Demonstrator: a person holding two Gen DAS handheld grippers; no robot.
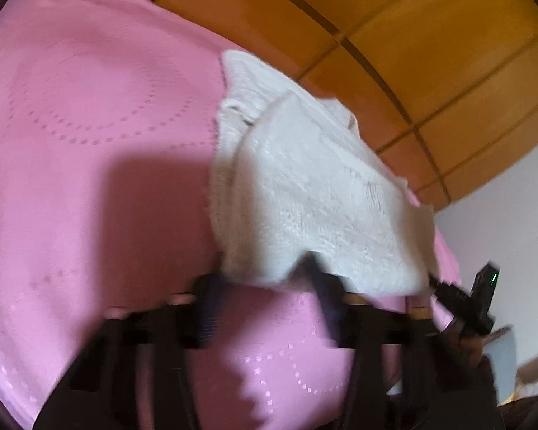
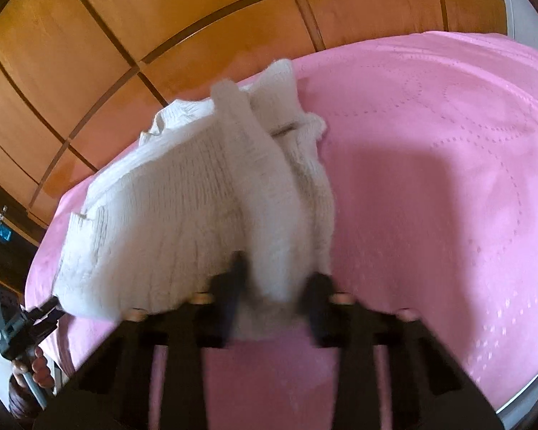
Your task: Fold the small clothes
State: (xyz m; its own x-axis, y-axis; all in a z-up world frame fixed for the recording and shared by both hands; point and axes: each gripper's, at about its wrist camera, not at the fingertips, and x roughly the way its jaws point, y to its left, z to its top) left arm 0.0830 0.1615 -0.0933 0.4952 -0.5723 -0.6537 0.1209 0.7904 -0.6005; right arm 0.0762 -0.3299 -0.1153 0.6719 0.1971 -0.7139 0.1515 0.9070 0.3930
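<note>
A pink bedspread (image 1: 89, 125), smooth with dotted circular stitching, covers the bed beside a glossy orange-brown wooden wardrobe (image 2: 161, 18) of grooved panels and a white wall (image 1: 502, 197). A white fuzzy knitted garment (image 2: 183, 197) hangs lifted above the bed's edge. The left tongs (image 1: 265, 279) and the right tongs (image 2: 272, 279) each pinch its lower hem.
</note>
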